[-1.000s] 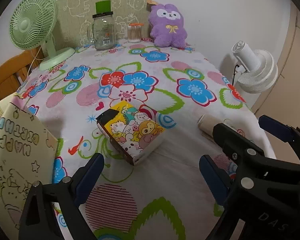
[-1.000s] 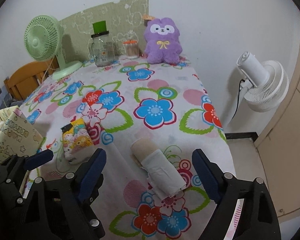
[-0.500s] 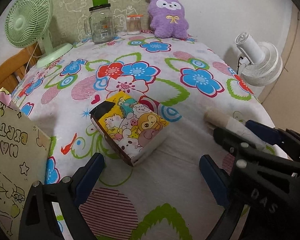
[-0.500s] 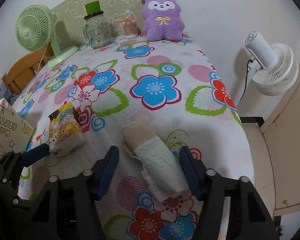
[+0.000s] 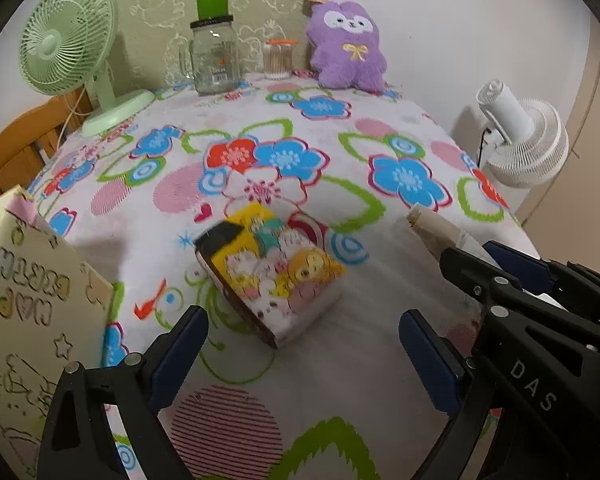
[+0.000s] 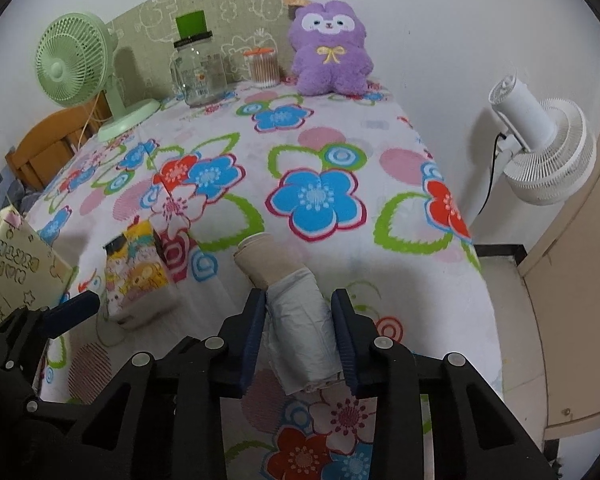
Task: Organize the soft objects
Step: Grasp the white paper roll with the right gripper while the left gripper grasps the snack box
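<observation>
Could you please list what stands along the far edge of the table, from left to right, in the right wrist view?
Pale green desk fan → clear glass jar with a green lid → small cotton swab tub with an orange lid → purple plush toy.

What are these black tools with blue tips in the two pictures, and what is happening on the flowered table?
They are two hand-held grippers; a person holds one in each hand, and each carries a camera looking along its fingers. In the right camera's picture, the right gripper has its blue-padded fingers pressed on both sides of a roll of thin white plastic bags on a cardboard core. In the left camera's picture, the left gripper is open, empty, aimed at a soft yellow cartoon-printed tissue pack. Both things lie on the flower-patterned tablecloth. At the far end sits a purple plush animal.
</observation>
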Motion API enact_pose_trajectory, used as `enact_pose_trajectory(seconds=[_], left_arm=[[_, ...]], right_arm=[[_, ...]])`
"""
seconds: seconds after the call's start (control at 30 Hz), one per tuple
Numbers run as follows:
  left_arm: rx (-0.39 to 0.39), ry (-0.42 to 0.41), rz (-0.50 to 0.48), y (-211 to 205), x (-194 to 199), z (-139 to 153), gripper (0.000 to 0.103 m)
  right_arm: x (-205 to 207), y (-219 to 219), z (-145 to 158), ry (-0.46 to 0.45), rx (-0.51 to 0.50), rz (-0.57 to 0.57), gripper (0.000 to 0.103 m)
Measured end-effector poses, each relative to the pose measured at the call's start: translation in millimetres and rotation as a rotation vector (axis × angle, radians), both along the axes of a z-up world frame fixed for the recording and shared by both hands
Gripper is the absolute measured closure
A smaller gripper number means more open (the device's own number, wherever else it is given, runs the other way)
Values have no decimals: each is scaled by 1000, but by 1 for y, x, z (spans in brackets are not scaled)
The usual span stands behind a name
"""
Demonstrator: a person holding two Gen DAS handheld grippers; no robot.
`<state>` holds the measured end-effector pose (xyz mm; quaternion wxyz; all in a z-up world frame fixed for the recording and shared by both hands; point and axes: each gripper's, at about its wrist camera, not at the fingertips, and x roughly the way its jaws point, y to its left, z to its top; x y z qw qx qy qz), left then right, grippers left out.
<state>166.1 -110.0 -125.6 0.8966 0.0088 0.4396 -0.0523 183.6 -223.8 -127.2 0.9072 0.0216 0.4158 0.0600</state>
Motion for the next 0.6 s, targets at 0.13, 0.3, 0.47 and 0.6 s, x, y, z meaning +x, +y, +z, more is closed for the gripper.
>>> enact_pose_trajectory(seconds=[0.13, 0.3, 0.47, 0.6], left_arm=[[-13, -31, 36, 2, 4, 6, 12], [-38, -30, 72, 4, 13, 7, 13], [-47, -26, 97, 6, 18, 3, 13], [-51, -14, 105, 7, 22, -1, 13]], right_arm=[[3, 0, 9, -23, 7, -3, 66], [10, 2, 16, -41, 17, -7, 66], [15, 3, 14, -40, 28, -13, 66], [18, 3, 11, -33, 30, -17, 66]])
